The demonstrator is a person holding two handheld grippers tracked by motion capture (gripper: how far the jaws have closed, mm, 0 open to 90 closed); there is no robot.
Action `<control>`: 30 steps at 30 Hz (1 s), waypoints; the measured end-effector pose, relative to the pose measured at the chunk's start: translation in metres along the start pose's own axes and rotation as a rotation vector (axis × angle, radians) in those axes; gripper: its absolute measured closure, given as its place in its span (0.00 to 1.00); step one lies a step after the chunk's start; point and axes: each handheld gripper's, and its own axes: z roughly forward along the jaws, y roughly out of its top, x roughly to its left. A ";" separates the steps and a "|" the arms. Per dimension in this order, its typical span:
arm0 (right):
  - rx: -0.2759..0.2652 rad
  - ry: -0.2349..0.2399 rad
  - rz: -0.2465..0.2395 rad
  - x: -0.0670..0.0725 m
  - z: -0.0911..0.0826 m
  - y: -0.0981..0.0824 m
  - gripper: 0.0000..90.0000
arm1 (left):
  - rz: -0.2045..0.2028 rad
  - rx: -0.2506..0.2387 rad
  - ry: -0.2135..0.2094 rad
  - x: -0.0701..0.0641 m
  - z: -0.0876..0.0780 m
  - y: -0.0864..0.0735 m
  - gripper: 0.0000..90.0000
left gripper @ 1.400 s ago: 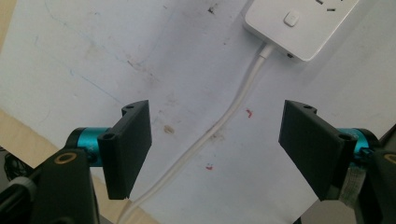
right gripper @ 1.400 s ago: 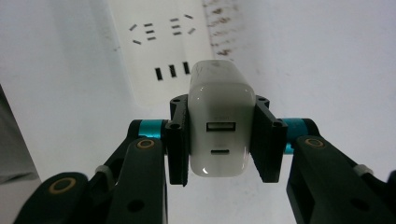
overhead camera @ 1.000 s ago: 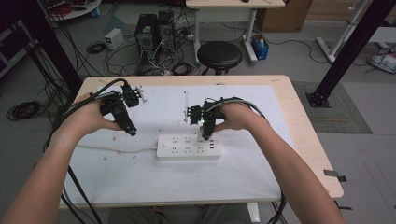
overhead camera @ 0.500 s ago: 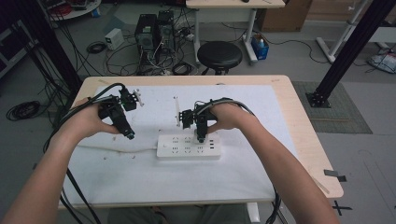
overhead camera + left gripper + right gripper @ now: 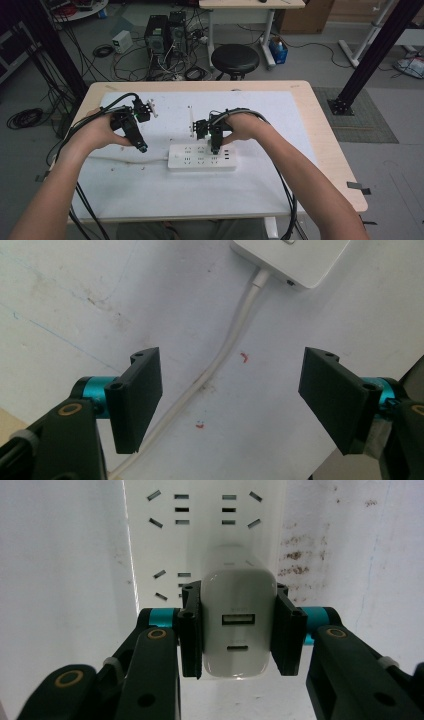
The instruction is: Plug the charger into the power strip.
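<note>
Right gripper view, charger clamped between right gripper pads, seemingly over power strip.

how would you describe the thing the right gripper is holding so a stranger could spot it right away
On the white mat covering the wooden table, a white power strip lies near the middle. Over its right part the right gripper clamps a small white charger block. Unlike the flat strip with its slotted sockets, it is a rounded block with two ports on its face.

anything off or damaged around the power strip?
Nothing damaged. The right claw is shut squarely on a white charger over the power strip. The left claw is open above the strip's cord. The white mat has scuffs and small red marks.
</note>
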 end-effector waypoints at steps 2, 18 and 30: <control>0.014 -0.029 -0.026 0.004 0.002 0.002 0.70 | 0.004 0.000 -0.002 0.000 0.001 0.001 0.28; -0.002 0.012 -0.002 -0.002 0.009 0.003 0.70 | 0.000 -0.008 -0.015 0.003 0.007 0.005 0.28; -0.255 0.007 0.191 -0.013 -0.023 -0.055 0.31 | -0.003 -0.045 -0.015 0.007 0.011 0.009 0.28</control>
